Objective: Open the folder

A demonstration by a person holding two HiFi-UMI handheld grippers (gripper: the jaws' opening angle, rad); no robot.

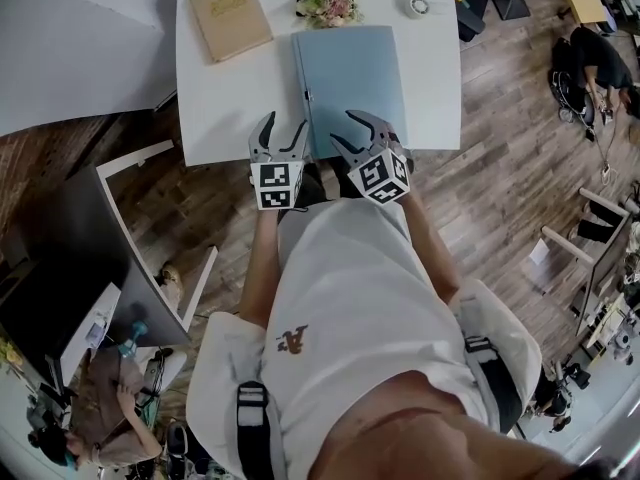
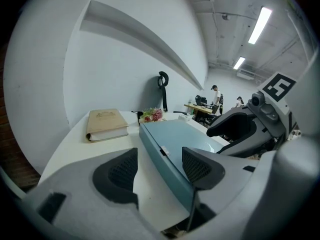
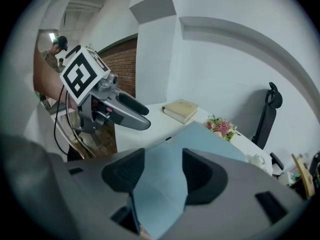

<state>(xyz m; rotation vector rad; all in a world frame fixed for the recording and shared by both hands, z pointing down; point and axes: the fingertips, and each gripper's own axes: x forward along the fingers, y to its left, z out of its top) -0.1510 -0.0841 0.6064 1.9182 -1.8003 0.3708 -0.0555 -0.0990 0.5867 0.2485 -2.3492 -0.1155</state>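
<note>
A light blue folder lies shut and flat on the white table, its spine on the left. My left gripper hovers open at the table's near edge, just left of the spine. In the left gripper view, the folder's spine edge runs between the open jaws, with nothing pressed. My right gripper is open over the folder's near edge. In the right gripper view, the blue cover fills the gap of the open jaws. Neither gripper holds anything.
A tan book lies at the table's far left. A small flower bunch and a tape roll sit behind the folder. A black chair stands beyond the table. A grey desk stands on the wooden floor at left.
</note>
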